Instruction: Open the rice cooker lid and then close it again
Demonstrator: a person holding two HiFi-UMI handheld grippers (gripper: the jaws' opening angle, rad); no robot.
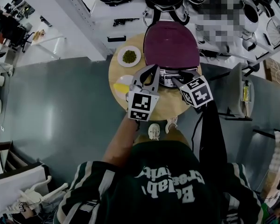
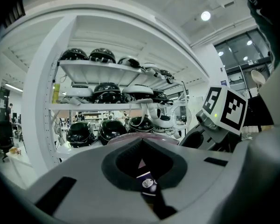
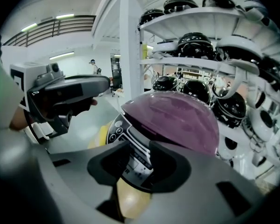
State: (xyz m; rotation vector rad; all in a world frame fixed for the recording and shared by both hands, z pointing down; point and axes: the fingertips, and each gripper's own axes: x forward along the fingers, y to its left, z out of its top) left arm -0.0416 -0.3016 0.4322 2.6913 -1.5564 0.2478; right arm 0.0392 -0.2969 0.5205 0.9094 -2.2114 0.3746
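**Two grippers at the rice cooker [image 1: 173,76], lid [image 1: 171,45] down**

Head view: we see the cooker on the round table [image 1: 165,110], its purple lid closed. The left gripper [image 1: 154,70] is beside the cooker's front and the right gripper [image 1: 178,78] is at it.

Left gripper view: the fingers are clenched on nothing, short of the cooker.

Right gripper view: the jaws are parted and empty, with the cooker's control panel [image 3: 123,135] between them.

We judge opening has not begun; next we must find and press the lid release.

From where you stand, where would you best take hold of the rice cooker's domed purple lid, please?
Probably the front lip of the domed purple lid, just above the grey control panel, approached from the near side. The dome is smooth and shut, so only that edge offers purchase; the panel faces you, so the hinge is likely behind.
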